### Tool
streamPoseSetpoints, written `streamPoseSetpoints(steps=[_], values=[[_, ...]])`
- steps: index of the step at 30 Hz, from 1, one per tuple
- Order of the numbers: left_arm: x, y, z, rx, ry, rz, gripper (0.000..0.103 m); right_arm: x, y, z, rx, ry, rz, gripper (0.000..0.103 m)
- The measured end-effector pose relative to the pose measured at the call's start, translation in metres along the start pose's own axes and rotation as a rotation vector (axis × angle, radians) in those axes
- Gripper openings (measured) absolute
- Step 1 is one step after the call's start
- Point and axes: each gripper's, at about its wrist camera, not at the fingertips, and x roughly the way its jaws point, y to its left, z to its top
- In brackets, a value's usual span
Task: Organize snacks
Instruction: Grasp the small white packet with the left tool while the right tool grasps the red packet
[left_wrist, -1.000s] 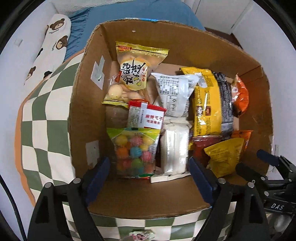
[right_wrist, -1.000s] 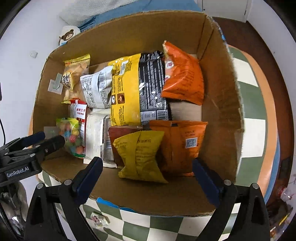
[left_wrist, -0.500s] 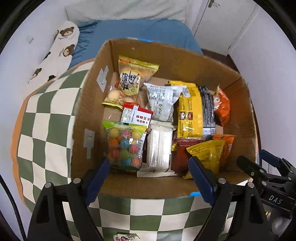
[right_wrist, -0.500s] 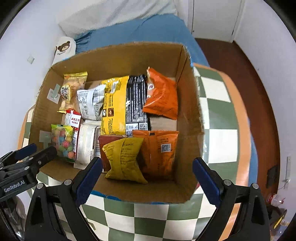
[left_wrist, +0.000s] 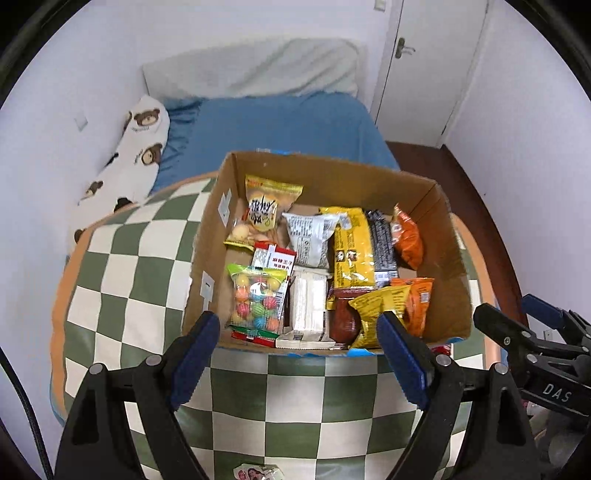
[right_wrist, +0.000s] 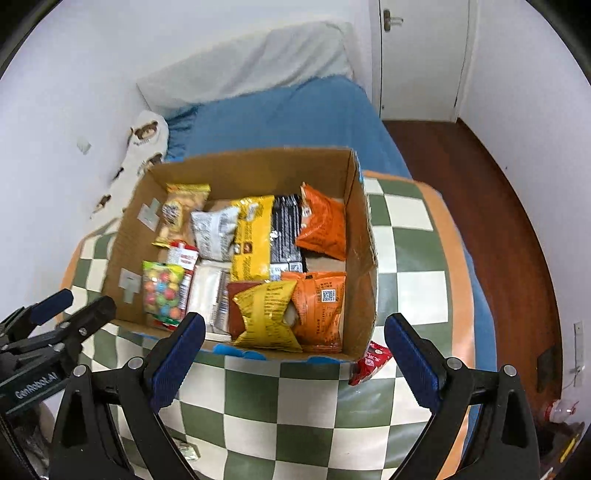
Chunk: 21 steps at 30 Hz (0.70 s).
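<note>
My left fingers (left_wrist: 299, 356) apart, empty; right fingers (right_wrist: 295, 354) apart, empty. Red packet (right_wrist: 371, 362) beside box (right_wrist: 364, 266): light, crinkly, slippery; pinch sealed edge, gently.

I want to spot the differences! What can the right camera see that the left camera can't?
Only the right wrist view shows the whole red packet outside the box's corner; the left shows just a sliver. Only the left wrist view shows a small printed packet on the checkered cloth. Both show the cardboard box of snacks, the gumball bag, and both open, empty tools.
</note>
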Motion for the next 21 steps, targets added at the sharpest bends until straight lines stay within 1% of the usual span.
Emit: streamPoseSetpoints(steps=[4, 6, 11, 14, 15, 17, 19, 20, 21], values=[[-0.023, -0.002, -0.008, -0.006, -0.051, -0.003, 0.087, -0.032, 0.003, -0.007, -0.004, -0.066, -0.002, 0.099], [-0.033, -0.003, -0.011, -0.004, -0.073, 0.003, 0.087, -0.043, 0.004, -0.012, -0.002, -0.085, 0.004, 0.099], [-0.049, -0.009, -0.017, 0.001, -0.111, 0.015, 0.087, -0.058, 0.005, -0.021, -0.008, -0.109, 0.003, 0.099], [-0.055, -0.013, -0.022, 0.0, -0.134, 0.034, 0.087, -0.057, 0.001, -0.028, 0.02, -0.094, 0.037, 0.099], [-0.055, -0.015, -0.024, -0.006, -0.14, 0.045, 0.087, -0.054, -0.004, -0.031, 0.038, -0.082, 0.061, 0.099], [-0.051, -0.016, -0.032, -0.031, -0.153, 0.093, 0.087, -0.048, -0.017, -0.039, 0.086, -0.062, 0.094, 0.099], [-0.042, -0.019, -0.041, -0.047, -0.158, 0.155, 0.087, -0.037, -0.036, -0.046, 0.138, -0.042, 0.082, 0.099], [-0.032, -0.02, -0.046, -0.058, -0.144, 0.185, 0.087, -0.033, -0.043, -0.048, 0.151, -0.034, 0.078, 0.099], [-0.021, -0.021, -0.05, -0.072, -0.121, 0.194, 0.087, -0.024, -0.053, -0.05, 0.167, -0.018, 0.074, 0.097]])
